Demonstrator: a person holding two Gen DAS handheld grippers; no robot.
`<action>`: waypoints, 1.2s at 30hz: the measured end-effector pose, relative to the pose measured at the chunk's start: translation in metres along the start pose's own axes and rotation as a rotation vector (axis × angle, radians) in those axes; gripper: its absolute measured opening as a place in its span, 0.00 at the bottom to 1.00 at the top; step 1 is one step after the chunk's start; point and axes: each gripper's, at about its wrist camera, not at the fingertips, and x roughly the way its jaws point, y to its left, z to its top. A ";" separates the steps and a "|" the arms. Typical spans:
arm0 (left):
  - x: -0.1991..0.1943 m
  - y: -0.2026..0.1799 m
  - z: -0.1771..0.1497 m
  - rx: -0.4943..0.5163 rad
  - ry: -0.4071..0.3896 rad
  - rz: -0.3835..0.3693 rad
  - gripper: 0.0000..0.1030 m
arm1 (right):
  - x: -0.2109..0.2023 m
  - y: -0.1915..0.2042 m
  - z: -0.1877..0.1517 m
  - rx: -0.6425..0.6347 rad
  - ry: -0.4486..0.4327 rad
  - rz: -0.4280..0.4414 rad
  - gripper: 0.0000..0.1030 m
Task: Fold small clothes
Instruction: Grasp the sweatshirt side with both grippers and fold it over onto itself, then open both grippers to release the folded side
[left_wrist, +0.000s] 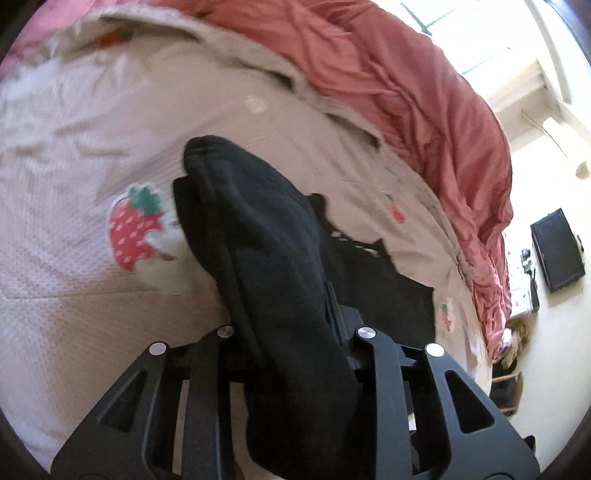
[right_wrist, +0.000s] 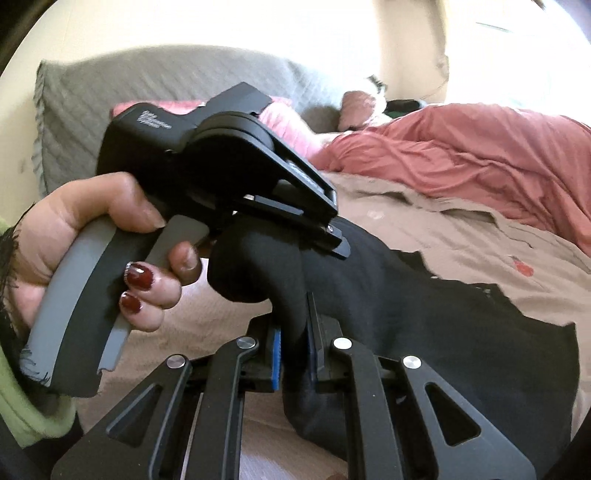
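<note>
1. In the left wrist view, a black cloth (left_wrist: 273, 258) is pinched by the left gripper (left_wrist: 295, 332) in the middle of the frame, so an edge can be lifted for folding. The rest is spread on the strawberry sheet (left_wrist: 74, 258). A red blanket (left_wrist: 424, 110) is bunched at the upper right, near the fold.

2. In the right wrist view, the same cloth is clamped by the right gripper (right_wrist: 295, 347) at lower middle. The left gripper, held by a hand (right_wrist: 85, 236) at left, is crowded close above it.
</note>
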 end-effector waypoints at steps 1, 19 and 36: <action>-0.002 -0.011 -0.002 0.017 -0.006 0.001 0.18 | -0.007 -0.005 0.000 0.018 -0.013 -0.003 0.09; 0.048 -0.154 -0.045 0.211 0.059 0.047 0.20 | -0.112 -0.094 -0.034 0.264 -0.111 -0.073 0.07; 0.046 -0.156 -0.073 0.212 -0.053 -0.105 0.61 | -0.121 -0.165 -0.104 0.570 0.042 -0.065 0.14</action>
